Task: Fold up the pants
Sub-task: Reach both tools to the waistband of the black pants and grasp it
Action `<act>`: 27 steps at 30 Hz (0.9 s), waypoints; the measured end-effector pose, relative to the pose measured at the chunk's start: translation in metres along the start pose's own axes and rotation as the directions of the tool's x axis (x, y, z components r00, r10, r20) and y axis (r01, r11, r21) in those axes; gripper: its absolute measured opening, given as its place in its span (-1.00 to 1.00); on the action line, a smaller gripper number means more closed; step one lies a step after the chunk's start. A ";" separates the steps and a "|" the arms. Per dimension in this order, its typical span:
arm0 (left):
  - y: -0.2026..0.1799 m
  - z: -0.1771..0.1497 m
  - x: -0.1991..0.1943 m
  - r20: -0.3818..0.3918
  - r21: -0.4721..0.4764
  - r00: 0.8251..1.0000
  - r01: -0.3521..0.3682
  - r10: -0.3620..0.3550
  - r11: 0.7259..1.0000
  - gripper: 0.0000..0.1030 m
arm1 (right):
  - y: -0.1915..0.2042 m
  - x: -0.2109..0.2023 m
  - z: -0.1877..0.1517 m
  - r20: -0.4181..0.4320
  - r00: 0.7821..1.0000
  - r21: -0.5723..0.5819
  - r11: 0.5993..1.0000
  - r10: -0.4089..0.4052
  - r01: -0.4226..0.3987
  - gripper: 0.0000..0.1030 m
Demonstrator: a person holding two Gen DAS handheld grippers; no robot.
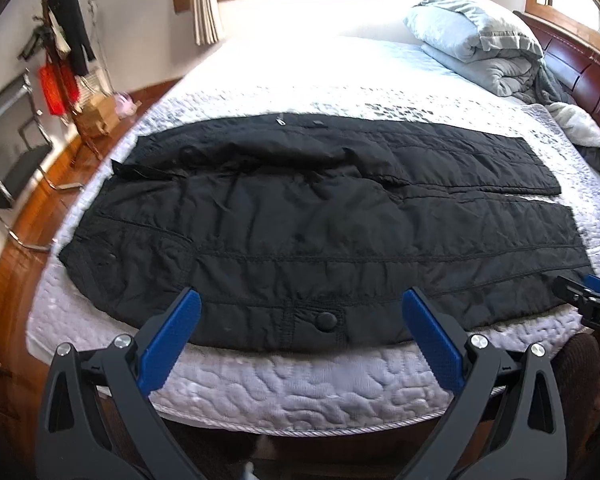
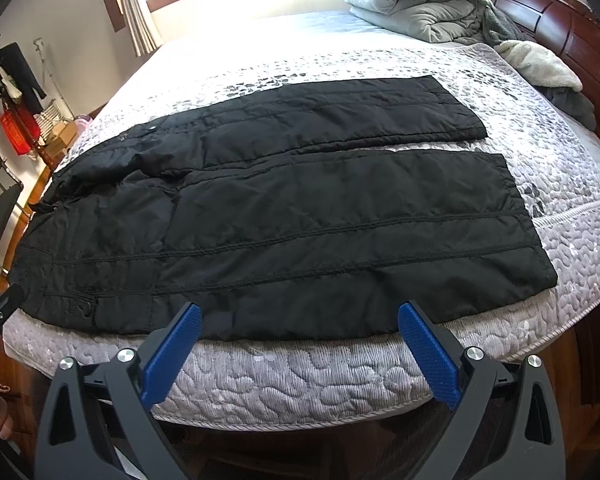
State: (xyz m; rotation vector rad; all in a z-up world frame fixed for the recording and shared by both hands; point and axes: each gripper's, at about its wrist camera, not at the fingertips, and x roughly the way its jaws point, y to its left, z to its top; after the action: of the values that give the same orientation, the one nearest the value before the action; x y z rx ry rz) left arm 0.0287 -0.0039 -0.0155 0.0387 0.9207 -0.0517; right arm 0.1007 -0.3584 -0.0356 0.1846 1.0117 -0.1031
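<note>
black quilted pants lying flat along the bed's near edge; left tongs and right tongs hovering spread, empty — next, pinching the near leg's edge.

The pants are black quilted cloth, matt with a faint sheen, stitched in long ribs, with a dull black snap button. Under them the mattress cover is pale quilted fabric with a pebbled, raised pattern. The left tongs and right tongs show blue textured plastic pads, matt black plastic arms and shiny metal screws. The headboard is glossy reddish wood.
</note>
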 end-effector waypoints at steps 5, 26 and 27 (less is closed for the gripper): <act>0.007 0.022 0.022 -0.068 -0.028 0.995 0.071 -0.072 0.997 0.94 | 0.001 0.004 0.032 0.023 0.999 -0.063 0.997 0.035 -0.033 0.93; -0.015 0.271 0.266 -0.280 -0.006 0.956 0.089 -0.088 0.996 0.94 | 0.024 0.215 0.303 -0.202 0.888 -0.348 0.817 0.413 -0.460 0.93; -0.015 0.275 0.279 -0.290 -0.025 0.953 0.088 -0.092 0.996 0.94 | 0.023 0.229 0.308 -0.215 0.882 -0.338 0.815 0.420 -0.471 0.93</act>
State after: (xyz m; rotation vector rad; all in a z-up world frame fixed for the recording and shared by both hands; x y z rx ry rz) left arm 0.4146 -0.0418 -0.0719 -0.0072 1.2178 -0.1280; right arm 0.4818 -0.3977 -0.0682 0.0677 1.0752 0.5453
